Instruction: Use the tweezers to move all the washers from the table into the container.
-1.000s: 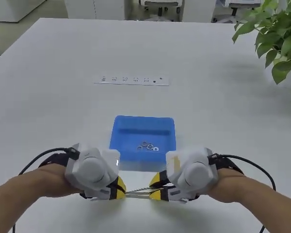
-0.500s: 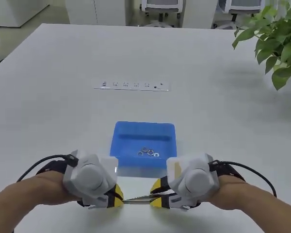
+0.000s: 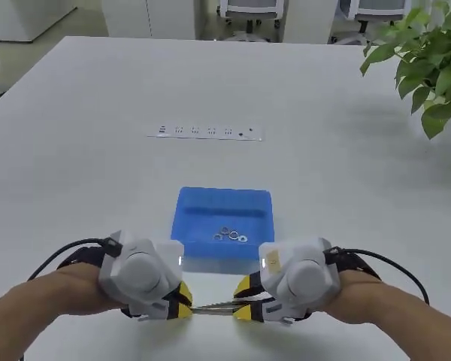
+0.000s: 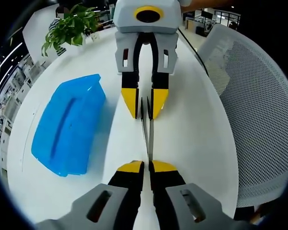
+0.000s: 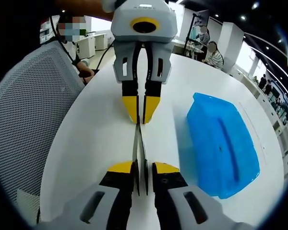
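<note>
Your left gripper (image 3: 182, 301) and right gripper (image 3: 244, 299) each have their fingers clenched on an end of the tweezers (image 3: 210, 307), near the surface's (image 3: 338, 195) front edge. The washers (image 3: 230, 236) lie clustered in the blue container (image 3: 225, 194). With none visible outside it, the task looks essentially finished.

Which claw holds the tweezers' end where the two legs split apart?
The right claw: there the tweezers show two separate legs, which meet in one point at the left claw.
</note>
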Demonstrator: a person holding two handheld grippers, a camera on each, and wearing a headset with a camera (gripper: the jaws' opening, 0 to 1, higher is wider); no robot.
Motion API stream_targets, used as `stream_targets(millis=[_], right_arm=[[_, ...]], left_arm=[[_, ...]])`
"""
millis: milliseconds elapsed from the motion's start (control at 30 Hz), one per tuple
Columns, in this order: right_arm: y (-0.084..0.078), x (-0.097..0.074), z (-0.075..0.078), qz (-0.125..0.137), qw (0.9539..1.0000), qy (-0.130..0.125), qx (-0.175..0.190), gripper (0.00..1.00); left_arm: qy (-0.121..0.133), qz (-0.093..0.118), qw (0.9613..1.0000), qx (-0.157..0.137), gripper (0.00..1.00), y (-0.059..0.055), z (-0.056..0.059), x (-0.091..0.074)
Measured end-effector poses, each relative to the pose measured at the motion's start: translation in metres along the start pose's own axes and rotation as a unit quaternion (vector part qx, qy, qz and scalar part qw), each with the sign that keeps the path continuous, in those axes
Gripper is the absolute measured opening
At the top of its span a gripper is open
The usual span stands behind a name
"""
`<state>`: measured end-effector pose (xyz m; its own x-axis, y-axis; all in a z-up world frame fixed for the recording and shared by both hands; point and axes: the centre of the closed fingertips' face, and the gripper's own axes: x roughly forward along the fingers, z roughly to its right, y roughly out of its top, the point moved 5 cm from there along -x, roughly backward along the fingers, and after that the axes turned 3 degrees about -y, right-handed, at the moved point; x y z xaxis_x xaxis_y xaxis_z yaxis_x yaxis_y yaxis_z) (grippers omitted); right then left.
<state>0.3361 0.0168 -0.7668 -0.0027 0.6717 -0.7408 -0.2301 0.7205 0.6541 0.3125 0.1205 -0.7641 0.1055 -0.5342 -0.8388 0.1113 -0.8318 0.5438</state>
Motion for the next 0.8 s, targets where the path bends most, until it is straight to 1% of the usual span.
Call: stream_targets(millis=[500, 800], right_arm=[[-0.0015, -0.0011, 0.0029, -0.004, 1.0, -0.002, -0.007, 0.2], [-0.0034, -0.0041, 0.0038, -0.012, 0.9998, -0.006, -0.013, 0.25]], left_arm=[[0.004, 0.0, 1.0, -0.003, 0.13, -0.0011, -0.0009, -0.0003], [0.007, -0.002, 0.9999, -0.006, 0.17, -0.0027, 0.0012, -0.0028]])
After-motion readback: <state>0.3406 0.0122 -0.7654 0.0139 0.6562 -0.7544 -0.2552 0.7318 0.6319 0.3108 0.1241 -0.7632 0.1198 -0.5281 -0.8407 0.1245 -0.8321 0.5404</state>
